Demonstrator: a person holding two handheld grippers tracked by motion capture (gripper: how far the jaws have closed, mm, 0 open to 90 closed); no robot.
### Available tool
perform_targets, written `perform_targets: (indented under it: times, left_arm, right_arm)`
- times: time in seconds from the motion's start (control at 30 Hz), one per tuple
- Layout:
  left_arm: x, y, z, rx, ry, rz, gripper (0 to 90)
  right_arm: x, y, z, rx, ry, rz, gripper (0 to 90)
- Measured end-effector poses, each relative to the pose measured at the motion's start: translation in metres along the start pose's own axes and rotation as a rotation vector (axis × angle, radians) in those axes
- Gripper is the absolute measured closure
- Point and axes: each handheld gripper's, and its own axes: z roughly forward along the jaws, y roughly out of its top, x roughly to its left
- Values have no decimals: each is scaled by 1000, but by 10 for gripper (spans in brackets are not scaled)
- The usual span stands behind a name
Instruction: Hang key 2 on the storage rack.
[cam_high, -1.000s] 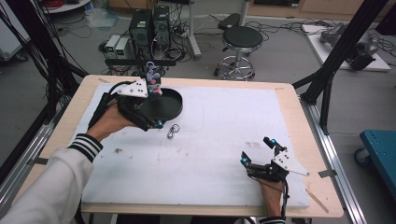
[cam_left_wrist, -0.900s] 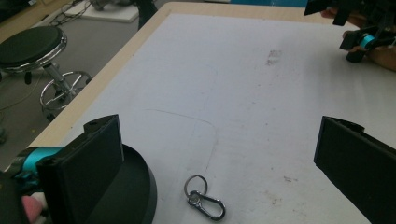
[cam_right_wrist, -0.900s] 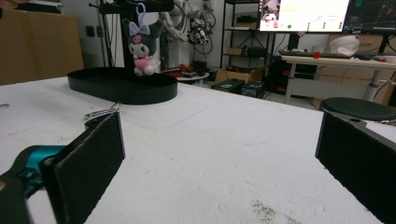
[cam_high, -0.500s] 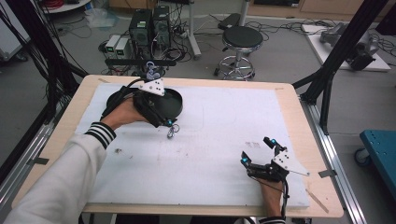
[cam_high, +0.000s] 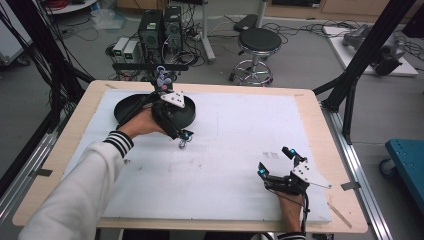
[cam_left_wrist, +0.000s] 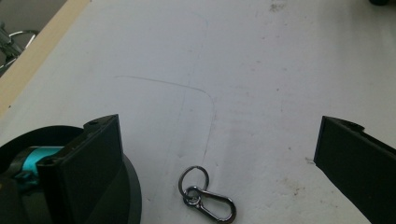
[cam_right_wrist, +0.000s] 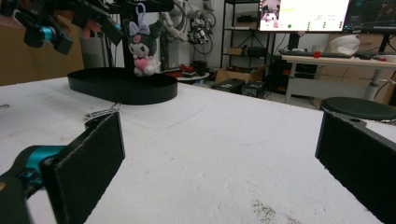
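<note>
Your left tongs are positioned at the far left of the counter, over the near edge of the black tray. Their jaws stand wide apart and grip nothing. In the left gripper view, the key ring lies flat on the white mat between the two jaws, just beside the tray wall and nearer the left jaw. The ring end points away from the camera; the snap hook lies toward the lower right. In the high view, the key ring sits directly below the tips of the left tongs; you cannot tell from that view whether the tips touch it.

Your right tongs rest low at the near right of the counter, well apart from the key ring. Their jaws are also spread wide and grip nothing. In the right gripper view, the black tray appears far across the mat, with a small plush doll hanging above its far side and the key ring lying in front of it.
</note>
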Motion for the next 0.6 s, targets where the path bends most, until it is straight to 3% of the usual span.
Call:
perform_targets:
  times: [0.33,0.43,0.6]
  left_arm:
    - [2,-5,20,69,-14,5,19]
    - [4,-8,23,83,-29,-7,77]
    - [6,-11,29,108,-19,-11,82]
  right_arm:
    - [1,0,0,2,-2,2,6]
    - [0,0,0,2,-2,2,6]
    - [0,0,0,0,-1,-1,6]
